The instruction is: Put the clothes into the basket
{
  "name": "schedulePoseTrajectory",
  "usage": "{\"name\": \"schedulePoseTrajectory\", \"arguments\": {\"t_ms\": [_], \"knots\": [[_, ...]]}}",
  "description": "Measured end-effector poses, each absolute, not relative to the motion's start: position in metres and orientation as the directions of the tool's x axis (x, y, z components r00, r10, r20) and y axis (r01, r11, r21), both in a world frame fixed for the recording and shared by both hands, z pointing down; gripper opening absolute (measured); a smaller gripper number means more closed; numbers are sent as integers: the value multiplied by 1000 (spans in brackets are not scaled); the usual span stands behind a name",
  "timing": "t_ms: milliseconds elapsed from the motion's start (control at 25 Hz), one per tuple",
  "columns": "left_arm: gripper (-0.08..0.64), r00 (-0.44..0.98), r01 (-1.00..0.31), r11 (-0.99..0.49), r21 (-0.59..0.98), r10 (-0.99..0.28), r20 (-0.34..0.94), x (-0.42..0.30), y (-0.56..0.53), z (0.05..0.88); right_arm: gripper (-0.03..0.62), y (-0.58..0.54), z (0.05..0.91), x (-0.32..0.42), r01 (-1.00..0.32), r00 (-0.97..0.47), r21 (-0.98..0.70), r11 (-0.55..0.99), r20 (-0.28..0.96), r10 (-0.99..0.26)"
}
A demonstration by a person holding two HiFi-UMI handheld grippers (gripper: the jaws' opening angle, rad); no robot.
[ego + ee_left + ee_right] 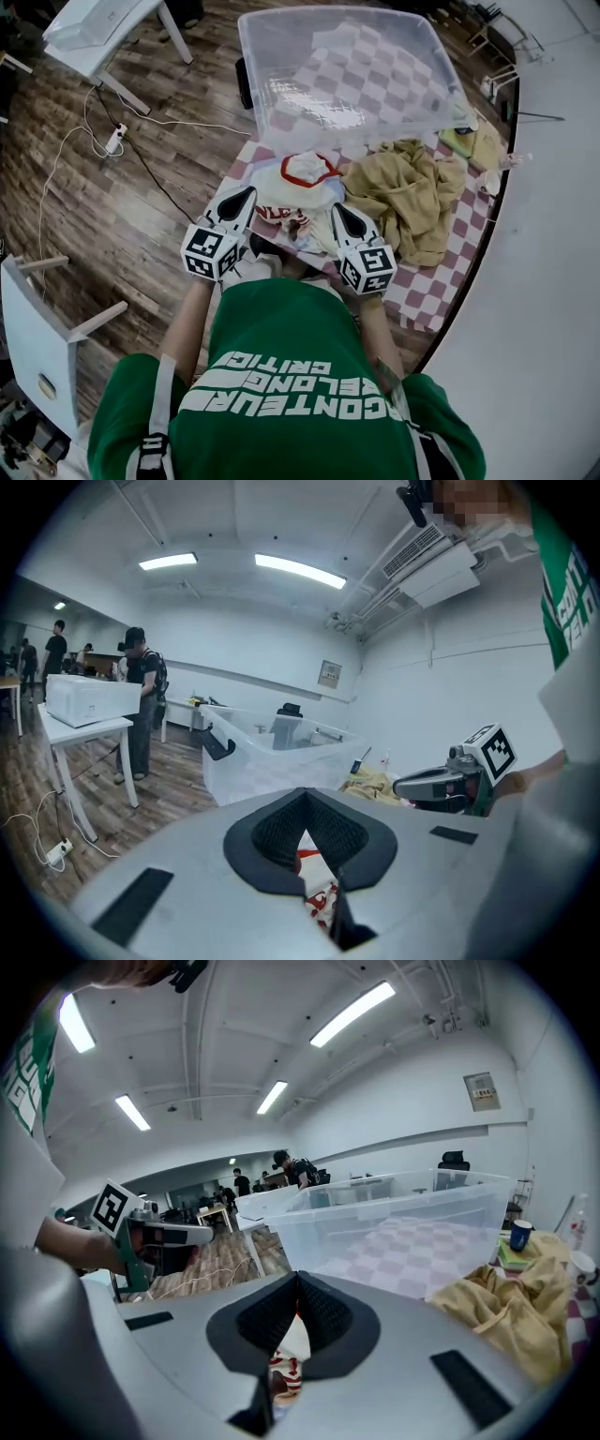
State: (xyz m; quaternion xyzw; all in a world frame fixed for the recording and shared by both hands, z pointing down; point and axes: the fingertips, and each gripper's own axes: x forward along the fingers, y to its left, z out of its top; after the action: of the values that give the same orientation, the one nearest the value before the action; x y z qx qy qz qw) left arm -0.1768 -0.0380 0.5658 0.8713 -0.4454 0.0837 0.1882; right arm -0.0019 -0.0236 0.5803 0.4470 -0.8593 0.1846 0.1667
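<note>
- The clear basket point(272, 84) stands at the far end of the table point(431, 291). It looks empty: only the checked cloth shows through its floor, so nothing appears loaded yet.
- The tan garment point(408, 192) lies crumpled on the table near the basket's front right corner. Neither gripper touches it, and it is left to move.
- The white garment with red trim point(300, 183) lies bunched just before the basket's near wall, also outside it.
- The left gripper point(249, 192) and right gripper point(337, 207) hang over that white garment's near edge, each with jaws pressed together on nothing. No grasp has begun, so the whole task seems to lie ahead.
</note>
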Motion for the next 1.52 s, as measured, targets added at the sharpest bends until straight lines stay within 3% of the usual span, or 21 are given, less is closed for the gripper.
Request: {"name": "schedulePoseTrajectory", "arguments": {"t_ms": [480,600,640,720,800,880,1160,1520], "knots": [[-3,732,-678,-637,368,-536,421,-185,-57,663,9,-32,646,-15,-887,-459,-320,334,525,-717],[53,735,-673,-630,388,-509,448,-190,-65,685,15,-28,664,-12,-905,-420,-321,280,558,-716],[101,736,-671,-629,393,-499,458,-192,-69,691,35,-27,669,-11,-909,-410,-324,263,568,-714],[147,736,-666,-636,389,-476,482,-194,-75,704,149,-25,682,-12,-913,-397,-333,236,591,-702],[202,739,-655,-651,383,-445,506,-194,-79,718,222,-21,695,-12,-920,-382,-327,217,619,-687],[251,740,-644,-662,384,-412,531,-192,-83,733,265,-18,711,-12,-926,-367,-320,199,647,-668],[331,722,-637,-661,397,-332,606,-177,-89,782,302,-13,758,-4,-932,-339,-343,117,712,-615],[334,711,-630,-648,429,-257,655,-161,-92,820,327,-17,830,8,-960,-237,-279,0,817,-526]]}}
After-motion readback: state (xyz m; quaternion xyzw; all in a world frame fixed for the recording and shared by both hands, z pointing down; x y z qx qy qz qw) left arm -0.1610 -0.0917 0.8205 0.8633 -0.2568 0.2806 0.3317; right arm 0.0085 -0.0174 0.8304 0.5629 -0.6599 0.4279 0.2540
